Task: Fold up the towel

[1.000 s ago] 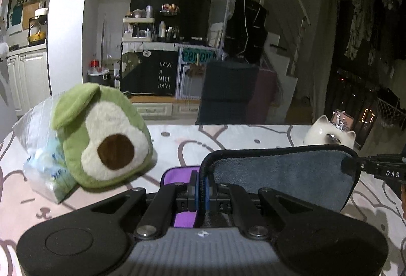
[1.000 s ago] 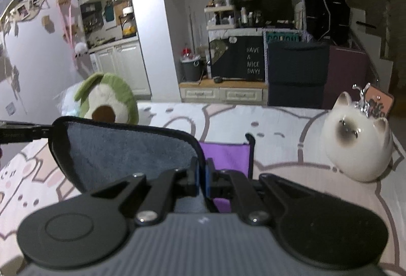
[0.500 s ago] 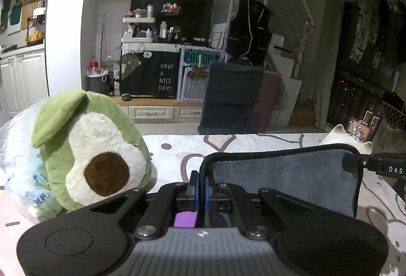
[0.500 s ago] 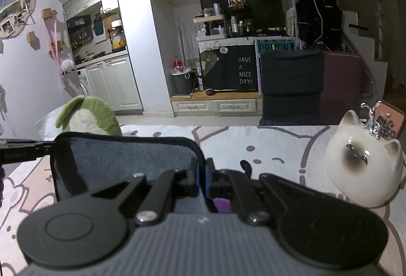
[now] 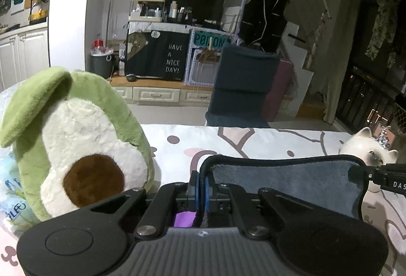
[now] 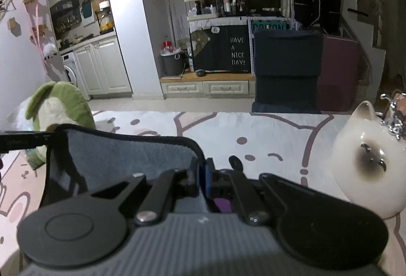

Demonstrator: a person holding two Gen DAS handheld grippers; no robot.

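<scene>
A: Holding the gray towel (image 5: pixel 284 182) up with both grippers, we can see it stretched between them above the table (image 5: pixel 253 141).

B: Yes. Our left gripper (image 5: pixel 200 187) has its fingers squeezed all the way together on the towel's black edge at one top corner.

A: And our right gripper (image 6: pixel 201 174) pinches the other top corner the same way, with no gap showing.

B: In the left wrist view the towel spreads out to the right, and the tip of the right gripper (image 5: pixel 378 174) holds its far corner.

A: In the right wrist view the towel (image 6: pixel 127 156) spreads out to the left, and the left gripper (image 6: pixel 25 140) holds that corner.

B: We see a bit of purple cloth (image 5: pixel 184 218) down under our fingers.

A: We see the purple cloth (image 6: pixel 223 205) from the right side too.

B: An avocado plush toy (image 5: pixel 73 149) sits near the left edge of the table, leaning on a plastic pack (image 5: pixel 10 189).

A: A white cat figurine (image 6: pixel 368 164) sits near the right edge. The table has a pink and white cartoon cover.

B: The avocado plush toy (image 6: pixel 59 108) shows behind the towel in the right view.
</scene>
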